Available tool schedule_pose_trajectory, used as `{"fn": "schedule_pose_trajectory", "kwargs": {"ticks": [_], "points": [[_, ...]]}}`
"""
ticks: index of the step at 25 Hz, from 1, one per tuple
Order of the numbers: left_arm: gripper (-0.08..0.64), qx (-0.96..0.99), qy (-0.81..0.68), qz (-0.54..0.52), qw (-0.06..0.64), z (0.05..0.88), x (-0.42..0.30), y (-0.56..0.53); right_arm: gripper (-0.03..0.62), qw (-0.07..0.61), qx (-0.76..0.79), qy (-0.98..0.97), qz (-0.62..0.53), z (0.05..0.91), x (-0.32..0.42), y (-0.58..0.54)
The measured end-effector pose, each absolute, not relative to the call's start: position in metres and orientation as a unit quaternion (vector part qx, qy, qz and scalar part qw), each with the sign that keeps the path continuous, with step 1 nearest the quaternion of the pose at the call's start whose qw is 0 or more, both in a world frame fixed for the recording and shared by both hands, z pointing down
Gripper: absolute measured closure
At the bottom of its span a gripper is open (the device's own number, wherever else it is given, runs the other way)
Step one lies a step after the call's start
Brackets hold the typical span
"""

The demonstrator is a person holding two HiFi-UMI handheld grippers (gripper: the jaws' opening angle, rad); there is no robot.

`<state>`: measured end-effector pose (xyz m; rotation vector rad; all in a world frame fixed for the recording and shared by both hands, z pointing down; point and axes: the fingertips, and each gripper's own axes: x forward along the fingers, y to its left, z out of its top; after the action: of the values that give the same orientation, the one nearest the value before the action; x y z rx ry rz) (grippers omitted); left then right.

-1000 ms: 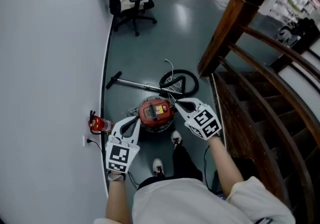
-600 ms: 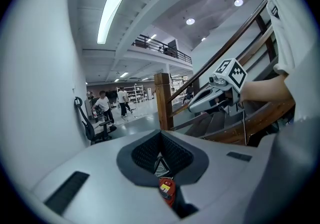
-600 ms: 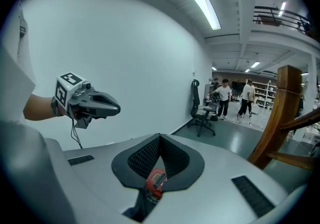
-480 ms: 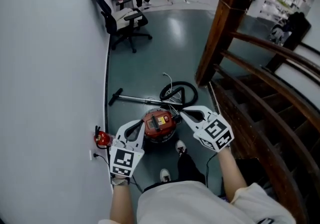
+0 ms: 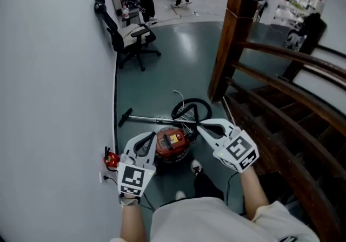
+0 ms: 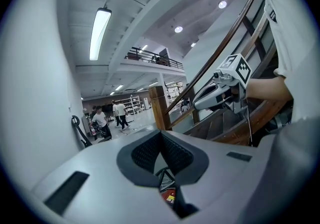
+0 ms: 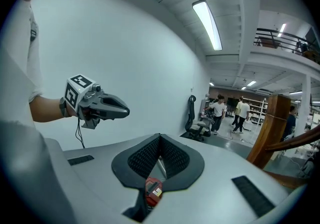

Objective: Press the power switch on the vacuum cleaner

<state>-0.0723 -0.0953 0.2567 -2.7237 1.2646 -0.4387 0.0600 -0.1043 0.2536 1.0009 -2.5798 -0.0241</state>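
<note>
Head view showed the left gripper (image 5: 151, 136) and right gripper (image 5: 201, 125), jaws closed on nothing, held above and either side of the red vacuum cleaner (image 5: 172, 145) on the floor (image 5: 162, 62). Pressing looked not yet begun; one closed tip would need lowering onto the switch, too small to make out.

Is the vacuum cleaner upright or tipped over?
Upright: the vacuum cleaner stands on the floor, its red top facing up.

Grey floor (image 5: 173, 65) w/ red vacuum cleaner (image 5: 172, 145), wand (image 5: 146, 119), office chair (image 5: 132, 38).
</note>
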Motion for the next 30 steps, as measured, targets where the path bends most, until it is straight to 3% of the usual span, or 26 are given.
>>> {"fn": "schedule_pose_trajectory", "kwargs": {"ticks": [30], "points": [[0.561,-0.899,0.401,-0.136,0.108,0.211,-0.046,-0.061,0.565,0.176,0.384,-0.905,-0.053,0.203,0.096,-0.054]]}}
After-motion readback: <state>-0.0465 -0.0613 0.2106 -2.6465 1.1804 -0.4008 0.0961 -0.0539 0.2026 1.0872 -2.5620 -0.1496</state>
